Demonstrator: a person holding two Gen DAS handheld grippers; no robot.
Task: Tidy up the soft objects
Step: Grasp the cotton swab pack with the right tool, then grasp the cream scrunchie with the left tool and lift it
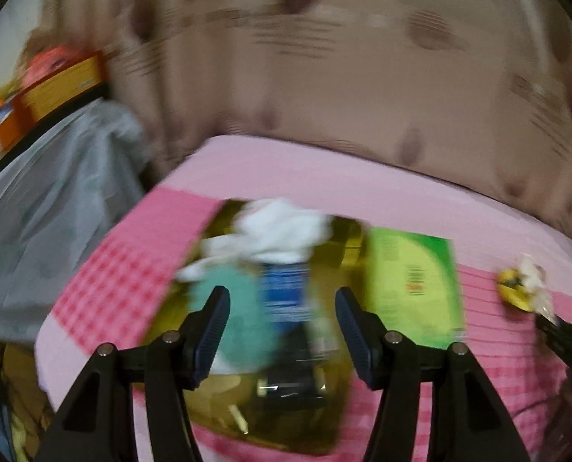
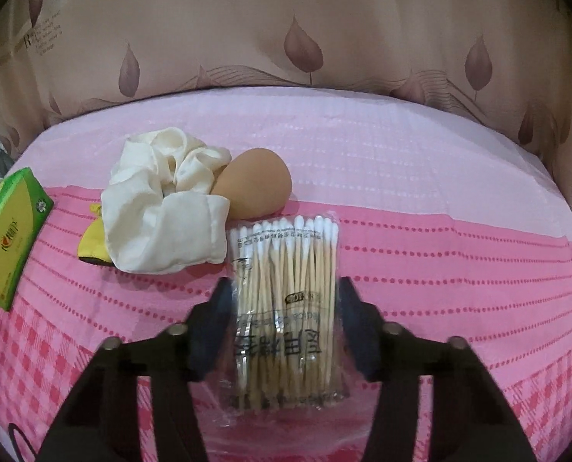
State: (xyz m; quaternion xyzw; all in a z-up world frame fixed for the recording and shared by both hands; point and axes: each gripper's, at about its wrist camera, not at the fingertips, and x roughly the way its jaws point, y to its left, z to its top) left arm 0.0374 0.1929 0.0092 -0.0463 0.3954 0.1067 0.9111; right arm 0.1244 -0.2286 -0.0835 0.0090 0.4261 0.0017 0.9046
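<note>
In the blurred left wrist view my left gripper (image 1: 282, 300) is open and empty above a clear yellowish box (image 1: 324, 238) holding a white cloth (image 1: 282, 231), a teal soft item (image 1: 243, 308) and a blue striped item (image 1: 284, 288). In the right wrist view my right gripper (image 2: 284, 292) is around a clear packet of cotton swabs (image 2: 286, 296); its pads sit at the packet's sides. Beyond it lie a cream scrunchie (image 2: 162, 208), a tan makeup sponge (image 2: 255, 184) and a yellow item (image 2: 91, 242) under the scrunchie.
A green and yellow carton (image 1: 412, 277) (image 2: 7, 231) lies between the box and the scrunchie. The table has a pink checked cloth (image 2: 439, 308). A beige leaf-print curtain (image 2: 286, 19) hangs behind. Grey fabric (image 1: 55, 192) and orange boxes (image 1: 55, 84) stand at the left.
</note>
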